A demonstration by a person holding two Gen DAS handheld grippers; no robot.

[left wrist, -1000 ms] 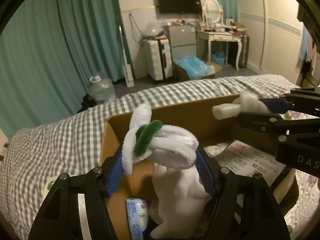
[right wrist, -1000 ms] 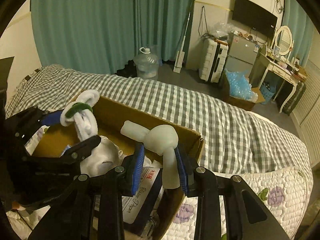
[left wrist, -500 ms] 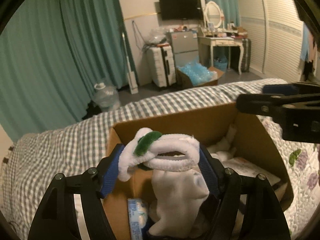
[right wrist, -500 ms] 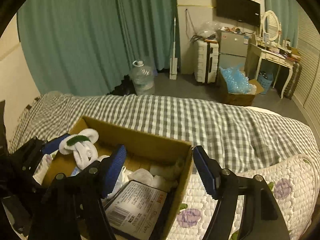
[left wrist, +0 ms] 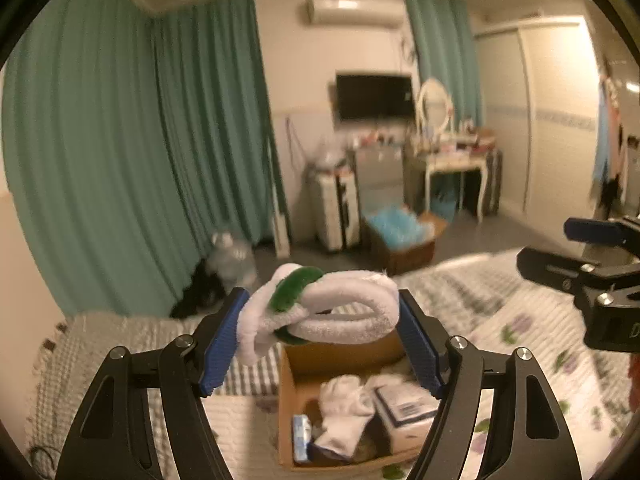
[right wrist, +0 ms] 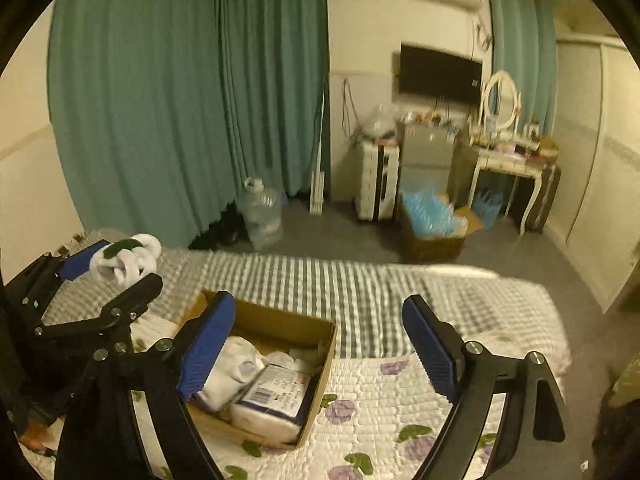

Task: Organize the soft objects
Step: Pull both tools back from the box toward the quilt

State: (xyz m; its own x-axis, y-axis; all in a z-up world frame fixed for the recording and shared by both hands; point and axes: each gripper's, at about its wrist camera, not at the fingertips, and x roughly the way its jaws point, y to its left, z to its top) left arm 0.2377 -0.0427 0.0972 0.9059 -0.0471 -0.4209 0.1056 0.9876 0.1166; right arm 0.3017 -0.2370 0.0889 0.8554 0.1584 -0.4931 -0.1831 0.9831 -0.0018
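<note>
Bed (right wrist: 360,288), cardboard box (right wrist: 320,344) (socks (right wrist: 228,368), packet (right wrist: 276,396)).

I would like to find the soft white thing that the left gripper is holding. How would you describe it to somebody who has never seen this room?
Start at the bed with its grey checked cover, where an open cardboard box sits. Above the box, the left gripper holds a white plush toy between its blue pads. Unlike the plain white soft things in the box, it has looped arms and a green band.

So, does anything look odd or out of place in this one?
One thing: the left gripper holds a white plush loop with a green band up in the air, clear of the cardboard box. The right gripper carries nothing, its jaws opening.
</note>
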